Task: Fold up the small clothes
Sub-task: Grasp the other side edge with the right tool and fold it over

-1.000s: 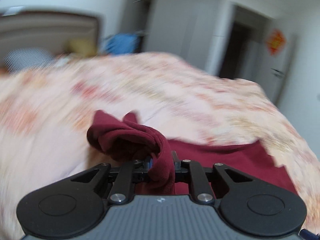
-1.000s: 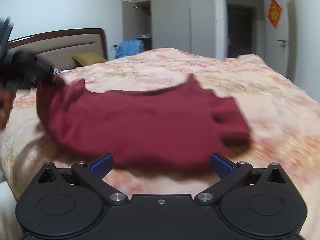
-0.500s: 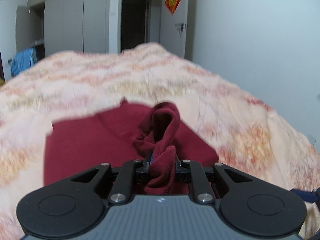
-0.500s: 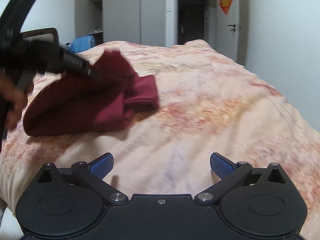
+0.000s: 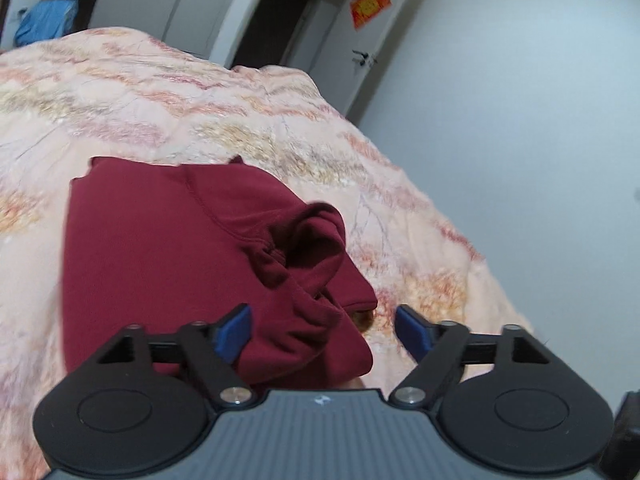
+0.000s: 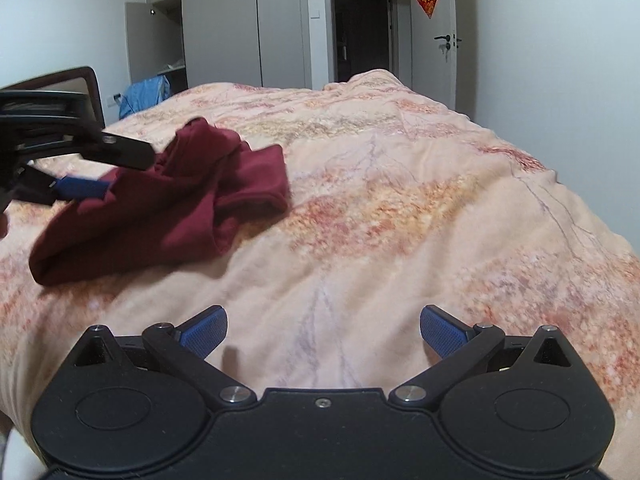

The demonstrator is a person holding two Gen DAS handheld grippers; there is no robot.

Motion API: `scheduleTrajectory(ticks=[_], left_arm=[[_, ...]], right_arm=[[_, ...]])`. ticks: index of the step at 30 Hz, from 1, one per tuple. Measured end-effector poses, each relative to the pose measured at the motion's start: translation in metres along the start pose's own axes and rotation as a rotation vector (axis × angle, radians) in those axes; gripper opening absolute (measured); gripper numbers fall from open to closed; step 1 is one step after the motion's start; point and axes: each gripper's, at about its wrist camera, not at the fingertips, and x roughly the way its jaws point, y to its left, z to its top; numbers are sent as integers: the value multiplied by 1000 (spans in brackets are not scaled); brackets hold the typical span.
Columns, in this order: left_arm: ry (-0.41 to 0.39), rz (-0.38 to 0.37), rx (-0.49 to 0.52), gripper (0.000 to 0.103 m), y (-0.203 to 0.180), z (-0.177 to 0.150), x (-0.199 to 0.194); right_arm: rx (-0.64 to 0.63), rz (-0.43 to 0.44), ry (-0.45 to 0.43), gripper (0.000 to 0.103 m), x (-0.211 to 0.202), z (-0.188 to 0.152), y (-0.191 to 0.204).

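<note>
We see a dark red knit garment (image 5: 168,256) lying folded over on a peach and pink floral quilted bedspread (image 5: 168,92). In the left wrist view it fills the centre and lower left of the frame, its bunched sleeve cuff (image 5: 308,240) piled at lower centre. The bedspread's right edge falls off diagonally toward a pale grey wall (image 5: 520,120) at right. Bare bedspread runs above and left of the garment.

The left gripper (image 5: 324,330) has its jaws opening, spread wide. The garment's lower fold sits between its blue-padded fingers (image 5: 234,332); the left pad looks to touch the cloth and the right pad stands clear over the bedspread, so we see no pinch.

The right gripper (image 6: 324,332) is wide open and holds nothing, only bare bedspread (image 6: 400,220) between its blue pads (image 6: 202,332).

The right wrist view shows what the other does not: the left gripper (image 6: 86,188) from the side at the left edge of the frame, its blue finger tip at the garment (image 6: 168,200), which lies in the left middle with wide free bedspread to the right and below. We also get a dark wooden headboard (image 6: 86,80) at upper left, a grey wardrobe (image 6: 240,20) and a white door (image 6: 434,40) at top. A blue cloth (image 6: 146,94) shows in both views. A red paper square (image 5: 370,5) hangs on the door in the left view.
</note>
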Motion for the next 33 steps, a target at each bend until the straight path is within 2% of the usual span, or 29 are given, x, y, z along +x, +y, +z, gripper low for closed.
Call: scheduleTrajectory(ticks=[3,6,10,14,18,20,24,26,29,31,32,33], left_arm=[[-38,53,-50,95,14,1,-22],[-65,165,-98,103,32,4,-38],[-69,284,-176,103,65,4,-46],[-35,319,-262,103,93,1,-44],[46,361,-238,103,102,-5,-29],[61,350,-243,103,104,-9,-25],[92,332,-240,102,100,-20,-17],[97,330,-222,103,98,-22,-15],[101,331,-206,103,95,-24,-13],[102,326,-206,103,94,-24,-12],[101,323,-206,103,94,-24,-12],[99,325,-208,102,94,-24,-12]], right_arm=[[15,24,-16,103,5,12,2],[44,50,-41,102,11,28,6],[110,101,-61,103,25,55,12],[244,220,-41,103,47,83,19],[374,310,-23,103,71,107,38],[399,329,-19,103,83,119,51],[407,312,-1,102,108,136,73],[440,308,11,95,120,136,76],[478,251,36,77,131,133,76],[514,225,46,53,135,129,70],[524,214,51,45,136,126,66],[527,216,51,24,135,124,62]])
